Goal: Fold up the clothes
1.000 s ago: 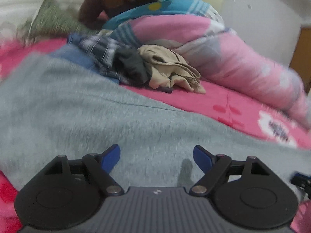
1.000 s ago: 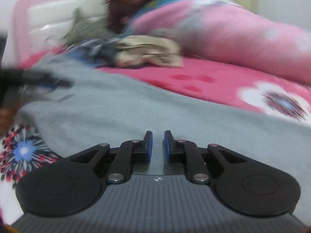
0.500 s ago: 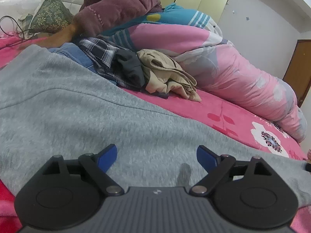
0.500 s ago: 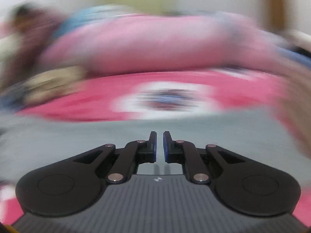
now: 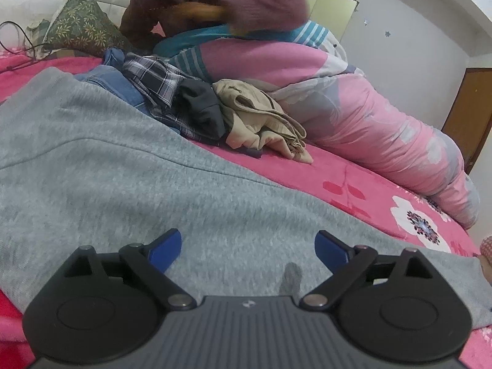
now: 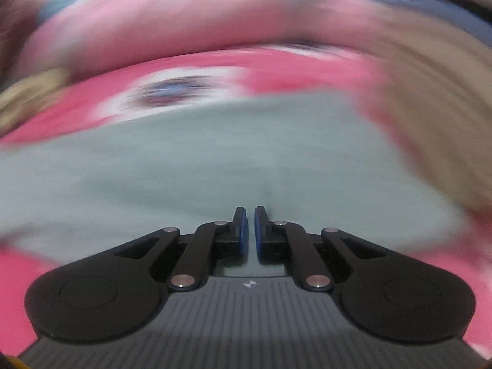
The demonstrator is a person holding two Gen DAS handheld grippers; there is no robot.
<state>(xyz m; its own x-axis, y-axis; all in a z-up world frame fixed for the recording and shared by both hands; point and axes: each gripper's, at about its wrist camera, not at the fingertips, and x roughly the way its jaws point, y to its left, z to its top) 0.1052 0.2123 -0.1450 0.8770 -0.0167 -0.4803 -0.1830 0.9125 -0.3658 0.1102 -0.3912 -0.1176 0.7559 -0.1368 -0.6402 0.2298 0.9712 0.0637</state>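
grey sweater (image 5: 129, 166) spread flat on the pink bed (image 5: 363, 184)

left gripper (image 5: 247, 247) hovers over the sweater, fingers wide and just been opening, nothing between them. right gripper (image 6: 249, 226) over grey cloth in a blurred view, fingers nearly together, nothing visibly pinched. a clothes pile (image 5: 196, 104) lies beyond.

Grey sweatshirt (image 5: 129, 166) spread flat

Fuzzy grey knit, laid out wide across the pink bed. A heap of unfolded clothes (image 5: 215, 113) sits just behind it: jeans, plaid shirt, dark top, beige trousers.
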